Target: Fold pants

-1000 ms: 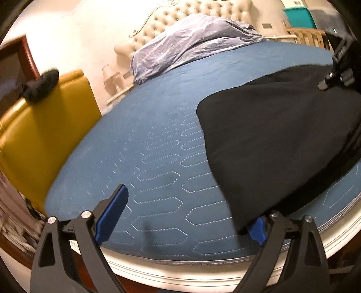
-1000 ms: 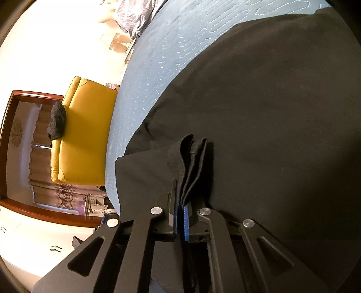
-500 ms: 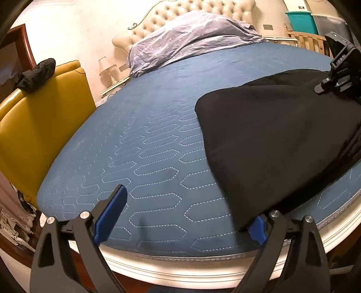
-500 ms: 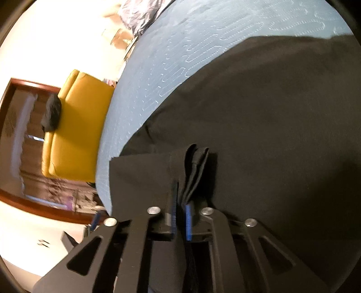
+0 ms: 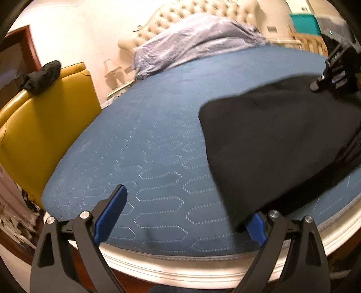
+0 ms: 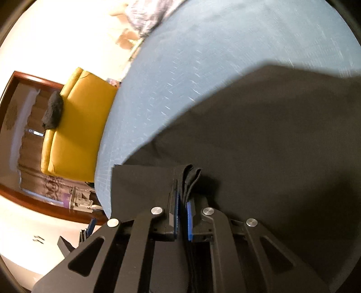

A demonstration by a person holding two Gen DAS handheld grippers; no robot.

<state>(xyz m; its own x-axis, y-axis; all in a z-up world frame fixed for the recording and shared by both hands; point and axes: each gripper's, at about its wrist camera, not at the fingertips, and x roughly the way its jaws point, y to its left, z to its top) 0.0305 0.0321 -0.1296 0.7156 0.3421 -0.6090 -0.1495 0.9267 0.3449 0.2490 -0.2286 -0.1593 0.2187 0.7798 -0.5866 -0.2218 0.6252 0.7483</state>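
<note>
We are in a home bedroom: a bed (image 5: 158, 139) with tufted headboard (image 5: 203, 11), pillow (image 5: 191, 38), yellow armchair (image 5: 40, 126).

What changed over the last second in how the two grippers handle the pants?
Little changed. The right gripper stays clamped on a bunched fold of the black pants, and more blue mattress now shows beyond the fabric in its view. The left gripper stays wide open near the pants' near corner, gripping nothing. Only the cameras swayed slightly.

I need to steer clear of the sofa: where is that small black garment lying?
The black garment is draped over the top of the yellow sofa's backrest, at the left of the left wrist view, beside the blue bed.
</note>
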